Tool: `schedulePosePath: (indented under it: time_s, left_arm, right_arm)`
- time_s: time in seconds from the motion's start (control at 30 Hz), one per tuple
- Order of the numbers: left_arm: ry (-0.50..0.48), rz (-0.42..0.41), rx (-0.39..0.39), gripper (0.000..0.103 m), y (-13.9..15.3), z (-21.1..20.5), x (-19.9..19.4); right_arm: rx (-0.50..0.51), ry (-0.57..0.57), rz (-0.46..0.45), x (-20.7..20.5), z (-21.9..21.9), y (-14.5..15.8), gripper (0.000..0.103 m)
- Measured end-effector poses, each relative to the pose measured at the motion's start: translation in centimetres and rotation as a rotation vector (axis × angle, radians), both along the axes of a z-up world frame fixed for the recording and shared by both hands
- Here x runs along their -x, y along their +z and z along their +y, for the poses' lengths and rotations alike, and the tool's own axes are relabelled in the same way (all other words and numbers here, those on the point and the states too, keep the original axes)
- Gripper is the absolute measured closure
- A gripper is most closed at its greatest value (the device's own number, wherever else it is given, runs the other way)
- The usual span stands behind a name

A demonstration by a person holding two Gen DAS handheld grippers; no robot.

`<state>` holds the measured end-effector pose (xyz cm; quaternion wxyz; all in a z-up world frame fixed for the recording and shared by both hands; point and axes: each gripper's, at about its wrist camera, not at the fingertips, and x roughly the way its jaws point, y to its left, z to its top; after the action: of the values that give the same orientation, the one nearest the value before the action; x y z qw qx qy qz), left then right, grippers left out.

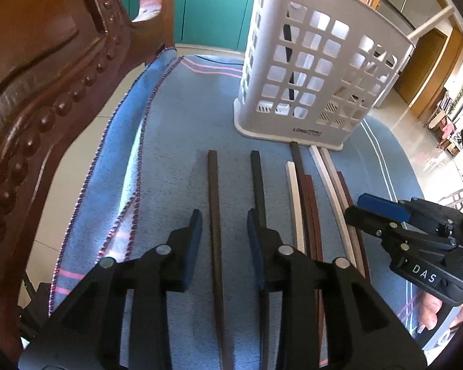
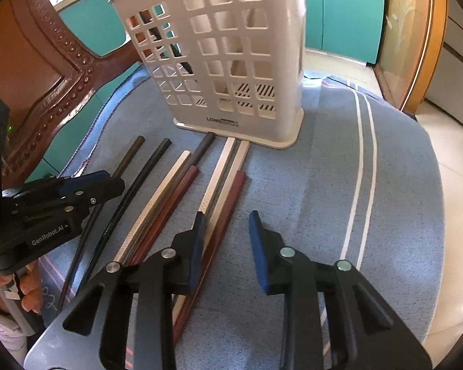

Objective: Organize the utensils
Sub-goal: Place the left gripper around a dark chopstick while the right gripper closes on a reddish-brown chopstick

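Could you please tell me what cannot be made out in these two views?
- Left wrist view: the near ends of the chopsticks are hidden under the left gripper.
- Both views: the white basket contents blur behind its grid; its rim is cut off by the frame.

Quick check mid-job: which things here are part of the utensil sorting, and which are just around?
For the job: chopsticks on the cloth, white holder basket, left gripper, right gripper.
Just around: blue cloth, wooden chair, teal cabinets.
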<state>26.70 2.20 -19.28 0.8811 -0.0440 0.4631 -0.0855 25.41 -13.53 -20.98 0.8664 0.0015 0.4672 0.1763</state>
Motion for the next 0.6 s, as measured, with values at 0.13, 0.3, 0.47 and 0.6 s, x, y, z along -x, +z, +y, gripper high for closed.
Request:
schedulePosePath:
  time_s: [0.13,0.3,0.47,0.6]
  left_arm:
    - [0.012,-0.004,0.003,0.069,0.2,0.4,0.0]
    - [0.016,-0.005,0.000,0.067,0.3,0.8,-0.1]
    - [0.015,-0.003,-0.010,0.064,0.3,0.7,0.0]
    - [0.016,-0.001,-0.019,0.064,0.2,0.5,0.0]
  right_arm:
    - [-0.015,-0.004,0.005,0.0,-0.3,0.0,0.074]
    - [-0.013,-0.035,0.008,-0.2,-1.0,0.0,0.074]
    - [0.100,-0.029,-0.052,0.5,0.8,0.1,0.074]
    - [0.130,-0.056,-0.053,0.5,1.1,0.1,0.074]
